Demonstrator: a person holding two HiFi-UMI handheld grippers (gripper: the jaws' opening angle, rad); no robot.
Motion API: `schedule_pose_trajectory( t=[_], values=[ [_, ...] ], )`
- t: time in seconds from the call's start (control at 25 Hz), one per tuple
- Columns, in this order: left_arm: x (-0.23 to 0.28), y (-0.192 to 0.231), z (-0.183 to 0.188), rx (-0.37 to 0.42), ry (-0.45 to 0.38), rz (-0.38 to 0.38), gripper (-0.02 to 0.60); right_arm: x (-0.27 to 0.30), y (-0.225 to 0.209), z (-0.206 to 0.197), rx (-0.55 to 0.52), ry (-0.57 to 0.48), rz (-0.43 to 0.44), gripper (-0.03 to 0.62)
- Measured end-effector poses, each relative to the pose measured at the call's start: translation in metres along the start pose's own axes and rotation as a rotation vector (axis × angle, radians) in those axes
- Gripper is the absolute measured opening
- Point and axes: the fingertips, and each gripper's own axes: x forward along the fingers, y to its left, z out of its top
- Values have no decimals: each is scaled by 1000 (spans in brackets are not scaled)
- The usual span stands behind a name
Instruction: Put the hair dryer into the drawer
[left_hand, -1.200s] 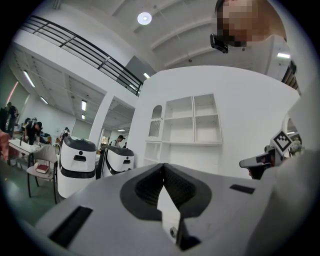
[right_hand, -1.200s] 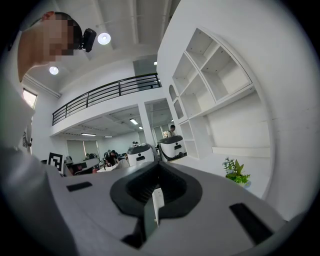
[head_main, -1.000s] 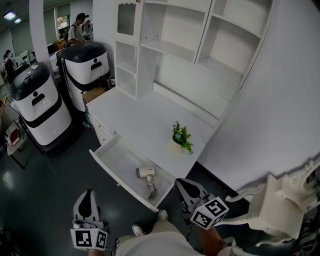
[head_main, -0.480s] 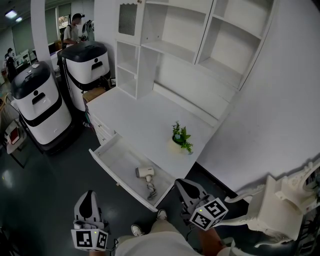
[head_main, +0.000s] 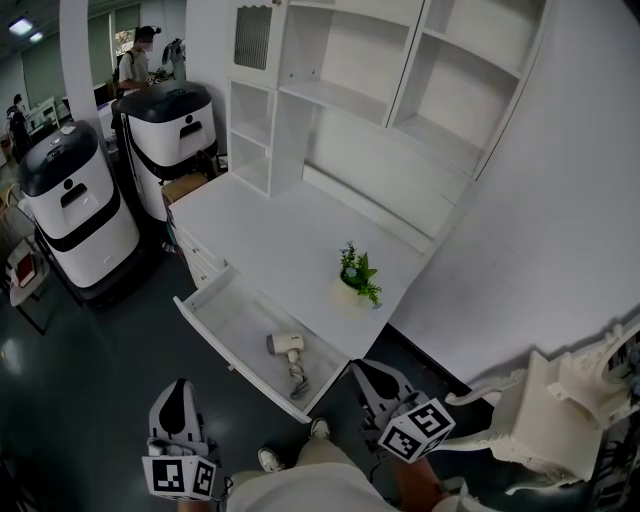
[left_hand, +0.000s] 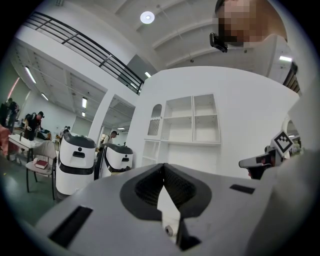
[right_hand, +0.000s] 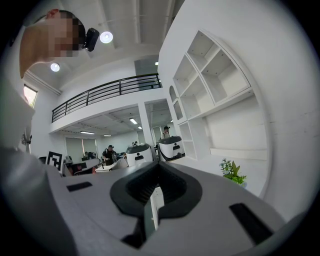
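White desk with tall open shelving (head_main: 300, 225), back against the wall. Two black-and-white rounded machines (head_main: 75, 200) on the floor to its left. White ornate chair (head_main: 555, 415) at lower right, cut off by the frame edge.

Long white desk drawer (head_main: 205, 325) pulled fully out.

Left gripper (head_main: 178, 388) and right gripper (head_main: 363, 368) low in the head view, both pointing level toward the desk, well apart, near the drawer's front but touching nothing. Hands mostly hidden under the marker cubes and cut off at the bottom edge. Left gripper view: jaws together, nothing between. Right gripper view: jaws likewise together, empty.

Small green potted plant (head_main: 357, 275) on the desktop near its front edge.

White hair dryer (head_main: 285, 345) lying inside the drawer toward its right end, cord bunched just beside it; too small for detail.
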Motion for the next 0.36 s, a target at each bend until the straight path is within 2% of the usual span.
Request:
schedule_pose_trajectory(
  t=[0.36],
  values=[
    [3,-4,-6,-11,3,-10,15,-4,-3,-3,2,0,-9,9]
  ],
)
